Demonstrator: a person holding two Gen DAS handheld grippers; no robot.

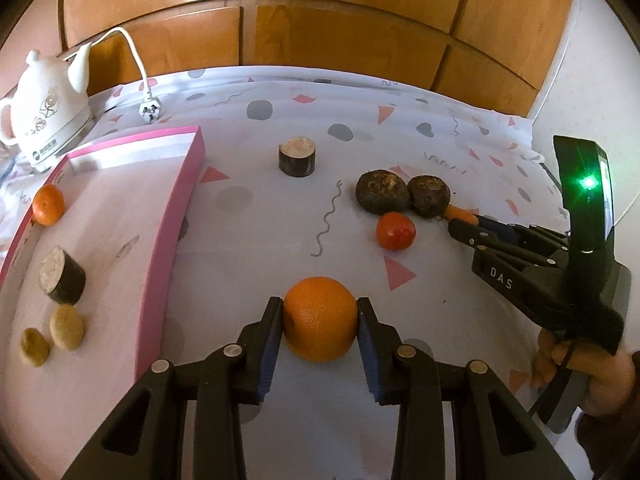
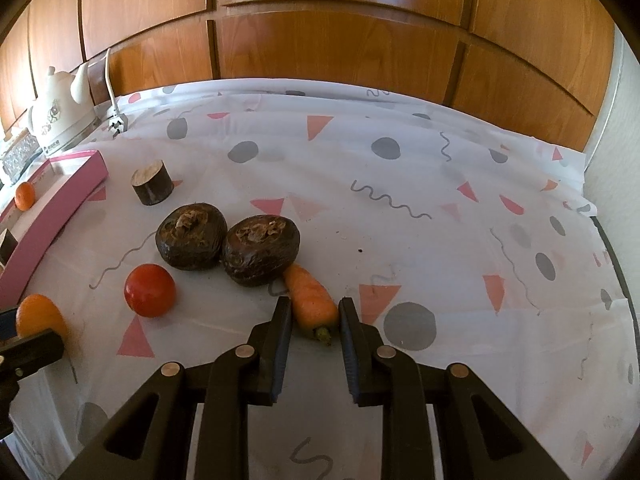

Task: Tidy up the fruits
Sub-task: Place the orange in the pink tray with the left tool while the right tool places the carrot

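Orange clamped in our left gripper; box lies left. Right gripper grips carrot.

kettle label unreadable, tray edge-cropped

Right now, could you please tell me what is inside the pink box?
The pink box holds a small orange, a dark cylindrical cut piece and two yellowish round slices. Its nearest end runs out of the frame, so anything there is unseen.
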